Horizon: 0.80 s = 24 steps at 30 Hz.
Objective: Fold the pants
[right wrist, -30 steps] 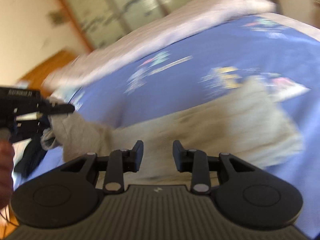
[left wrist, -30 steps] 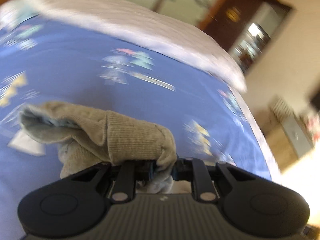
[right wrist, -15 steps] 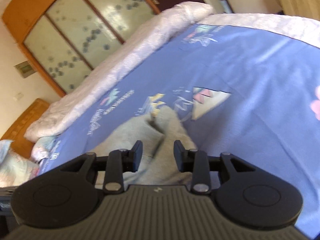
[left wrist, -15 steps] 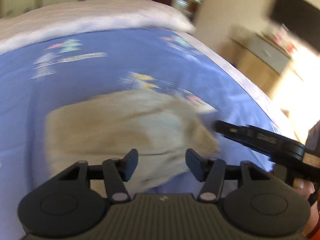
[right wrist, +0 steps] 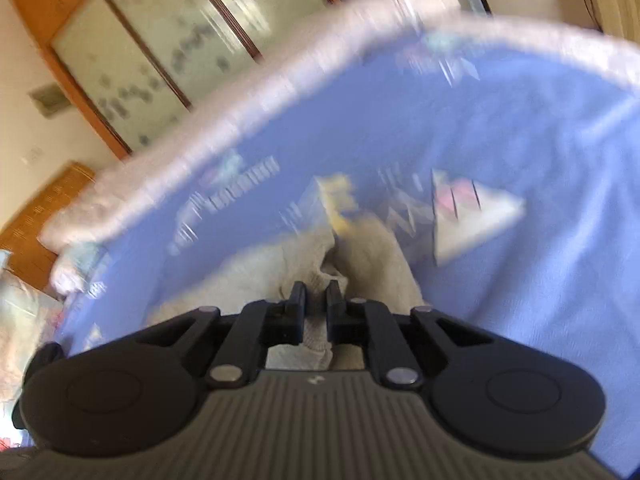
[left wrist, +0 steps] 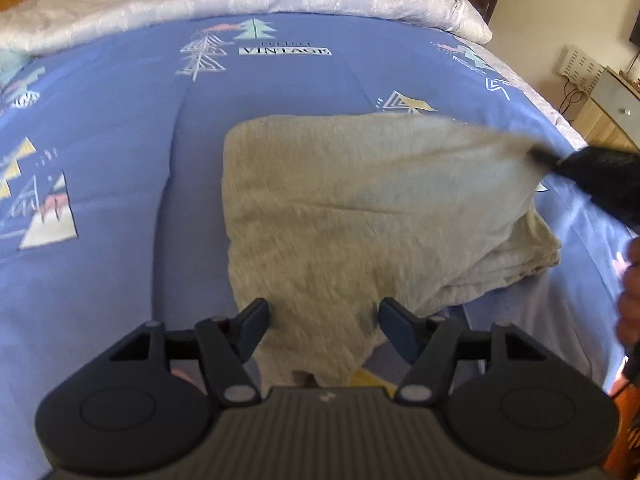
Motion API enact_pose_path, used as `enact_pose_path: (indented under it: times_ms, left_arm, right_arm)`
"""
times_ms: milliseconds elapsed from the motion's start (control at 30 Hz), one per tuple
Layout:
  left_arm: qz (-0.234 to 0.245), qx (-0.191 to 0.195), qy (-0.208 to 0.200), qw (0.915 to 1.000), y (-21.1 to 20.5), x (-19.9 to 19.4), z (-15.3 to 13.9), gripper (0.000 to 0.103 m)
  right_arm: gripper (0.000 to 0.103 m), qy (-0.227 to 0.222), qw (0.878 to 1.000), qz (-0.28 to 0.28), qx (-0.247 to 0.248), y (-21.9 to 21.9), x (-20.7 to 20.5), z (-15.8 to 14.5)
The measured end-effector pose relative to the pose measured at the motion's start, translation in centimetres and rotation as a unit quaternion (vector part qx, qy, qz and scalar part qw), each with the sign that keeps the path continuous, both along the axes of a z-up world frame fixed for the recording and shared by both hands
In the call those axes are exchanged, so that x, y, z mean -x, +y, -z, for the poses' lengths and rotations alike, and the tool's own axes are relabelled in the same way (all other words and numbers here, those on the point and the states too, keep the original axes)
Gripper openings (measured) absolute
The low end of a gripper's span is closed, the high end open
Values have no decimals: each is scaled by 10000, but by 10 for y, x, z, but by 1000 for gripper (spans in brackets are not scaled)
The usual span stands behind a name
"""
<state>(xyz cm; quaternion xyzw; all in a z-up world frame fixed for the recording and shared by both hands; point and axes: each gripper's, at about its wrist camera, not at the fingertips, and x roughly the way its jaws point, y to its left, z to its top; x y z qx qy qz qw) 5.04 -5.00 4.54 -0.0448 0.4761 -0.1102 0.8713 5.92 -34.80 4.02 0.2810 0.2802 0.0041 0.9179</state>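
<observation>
One pair of grey pants [left wrist: 360, 216] lay in several soft, limp layers on the blue bed [left wrist: 120, 240]; thick edges looked the best hold. The right gripper [right wrist: 316, 300] was clamped on a corner, while the left gripper [left wrist: 324, 320] hung apart above the near edge.

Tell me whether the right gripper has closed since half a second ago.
Yes. The right gripper, open above the pants then, is now shut on a fold of them, with the blue bedspread beyond.
</observation>
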Motion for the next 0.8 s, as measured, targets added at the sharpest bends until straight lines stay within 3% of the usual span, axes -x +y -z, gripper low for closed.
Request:
enact_pose_path:
  times_ms: [67,133,233,300,367,467,567,667,800]
  left_arm:
    - [58,37,-27,10000,3,3,-1,64]
    - [89,101,-25,9999,4,3,-1,65]
    - [32,282,80,9996,8,-2,3,67]
    - [-70,378,206,9990,12,-5,6,67]
    - [-189,421,250,9986,17,-7,7,67]
    - [-401,414,393,9976,20,-14,10,67]
    - [-576,125,635,9962,15,-22,20,68]
    - [-664,-78,850,9941,10,-26,33,75]
    - [-644,-296,810,9942,3,-24,33,76]
  right_arm:
    - [9,-520,9981,91,332,3,22,-23]
    - [9,-685,9960,248,527,-1,40,-28]
    - [10,47,9979,551,343,-16,44,5]
    - [22,766,9943,746,-11,-29,42,36]
    - [49,691,9904,1096,-488,-40,55,42]
    - [50,340,9900,1340,-274,-41,65,23]
    - [50,32,9932,1166,9,-35,61,3]
    - [49,-123,9975,643,250,-20,42,-12]
    - [49,219,9949,11,982,-5,-16,-15]
